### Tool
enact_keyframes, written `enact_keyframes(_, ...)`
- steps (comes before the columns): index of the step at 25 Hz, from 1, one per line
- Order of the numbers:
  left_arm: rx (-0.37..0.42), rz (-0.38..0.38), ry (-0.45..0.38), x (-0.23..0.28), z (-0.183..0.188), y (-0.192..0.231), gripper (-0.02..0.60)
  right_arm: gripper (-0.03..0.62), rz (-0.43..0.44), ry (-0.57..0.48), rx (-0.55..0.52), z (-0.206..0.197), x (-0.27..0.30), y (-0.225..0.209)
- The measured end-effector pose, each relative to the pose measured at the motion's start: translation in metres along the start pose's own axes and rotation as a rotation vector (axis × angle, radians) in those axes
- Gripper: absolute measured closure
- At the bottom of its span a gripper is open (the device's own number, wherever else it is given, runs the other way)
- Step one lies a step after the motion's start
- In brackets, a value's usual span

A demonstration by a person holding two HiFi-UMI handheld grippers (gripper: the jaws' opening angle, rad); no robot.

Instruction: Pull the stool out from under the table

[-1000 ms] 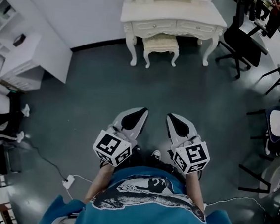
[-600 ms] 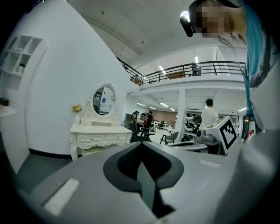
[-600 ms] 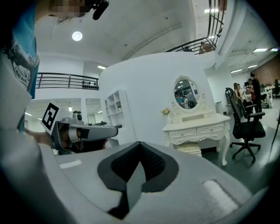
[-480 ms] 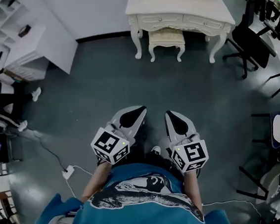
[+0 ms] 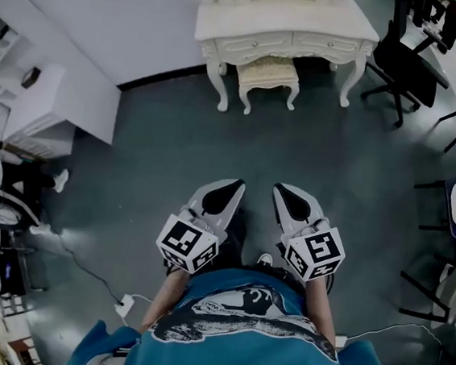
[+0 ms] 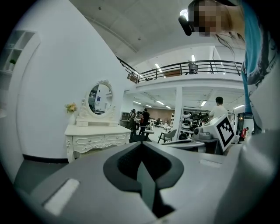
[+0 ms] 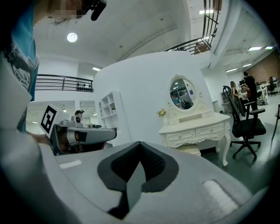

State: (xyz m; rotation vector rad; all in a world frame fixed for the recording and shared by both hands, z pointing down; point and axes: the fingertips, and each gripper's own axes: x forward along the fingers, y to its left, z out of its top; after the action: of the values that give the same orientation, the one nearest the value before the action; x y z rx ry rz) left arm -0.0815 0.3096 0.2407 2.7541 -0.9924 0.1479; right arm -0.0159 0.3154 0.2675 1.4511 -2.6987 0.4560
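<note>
A cream stool [image 5: 268, 75] with a padded seat stands tucked between the legs of a white dressing table [image 5: 285, 23] at the top of the head view. The table [image 7: 197, 127] and stool [image 7: 189, 150] also show in the right gripper view, the table [image 6: 96, 131] in the left gripper view. My left gripper [image 5: 231, 188] and right gripper [image 5: 285, 193] are both shut and empty, held side by side in front of the person's body, far short of the stool across grey floor.
A white cabinet [image 5: 51, 94] with shelves lines the left wall. A black office chair [image 5: 402, 70] stands right of the table, and dark chairs [image 5: 453, 201] line the right edge. A white cable and power strip [image 5: 124, 306] lie on the floor at lower left.
The view has shifted slightly; the table and stool sit a touch left of where they were half a second ago. Both grippers stay shut, in the same pose.
</note>
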Motion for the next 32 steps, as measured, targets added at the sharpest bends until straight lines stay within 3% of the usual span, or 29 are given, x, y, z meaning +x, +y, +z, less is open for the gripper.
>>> enact_keyframes(18,0.002,-0.104,-0.010,0.070,0.055,0.236,0.569,0.592,-0.151,0.012,0.026,0.052,0.218,-0.037)
enact_keyframes(32,-0.051,-0.159,0.005,0.086,0.045,0.270,0.569,0.592,-0.168,0.085,0.061,0.045,0.260,-0.046)
